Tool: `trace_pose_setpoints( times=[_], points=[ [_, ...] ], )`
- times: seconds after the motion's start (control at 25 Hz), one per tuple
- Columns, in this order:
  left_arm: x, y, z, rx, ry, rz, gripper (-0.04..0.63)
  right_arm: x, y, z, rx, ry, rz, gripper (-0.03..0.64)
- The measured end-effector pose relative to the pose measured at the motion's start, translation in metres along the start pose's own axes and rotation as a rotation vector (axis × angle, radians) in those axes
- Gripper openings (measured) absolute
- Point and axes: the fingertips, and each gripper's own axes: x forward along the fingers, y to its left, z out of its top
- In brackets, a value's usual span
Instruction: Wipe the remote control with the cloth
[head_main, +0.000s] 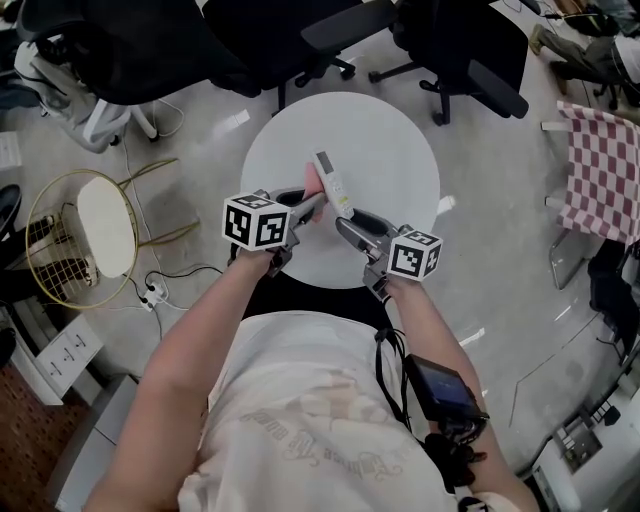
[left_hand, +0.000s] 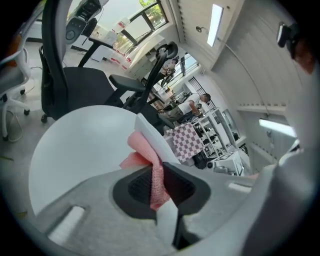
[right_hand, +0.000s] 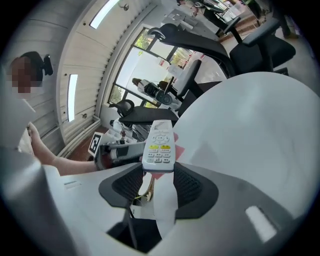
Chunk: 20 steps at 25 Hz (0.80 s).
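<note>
Wiping seems under way: right gripper (head_main: 348, 226) clamps the remote control (head_main: 331, 184) by its lower end over the table (head_main: 400, 150); left gripper (head_main: 316, 205) pinches the cloth (head_main: 312, 183) against its nine o'clock side; other faces likely remain

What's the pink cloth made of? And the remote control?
The pink cloth looks like soft woven fabric: a fine, net-like weave shows, and it folds and droops limply. The remote control looks like hard white plastic: its shell is smooth, stiff and straight-edged, with a faint sheen.
</note>
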Motion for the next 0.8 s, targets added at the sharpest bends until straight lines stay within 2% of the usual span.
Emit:
trace_pose_setpoints(
  times=[0.2,0.36,0.6,0.8],
  points=[
    [-0.011,0.030,0.035,0.045,-0.025,0.079,0.041,-0.002,-0.003,-0.016,-0.044,0.064,-0.025,0.202],
    [-0.016,0.039,0.048,0.044,-0.045,0.092,0.041,-0.003,-0.003,-0.019,-0.057,0.073,-0.033,0.202],
    [0.001,0.014,0.017,-0.005,0.013,-0.016,0.040,0.001,-0.005,-0.008,-0.025,0.032,-0.035,0.202],
    [0.013,-0.002,-0.013,-0.035,0.110,-0.084,0.040,-0.001,-0.011,-0.004,-0.001,0.010,-0.062,0.202]
  ],
)
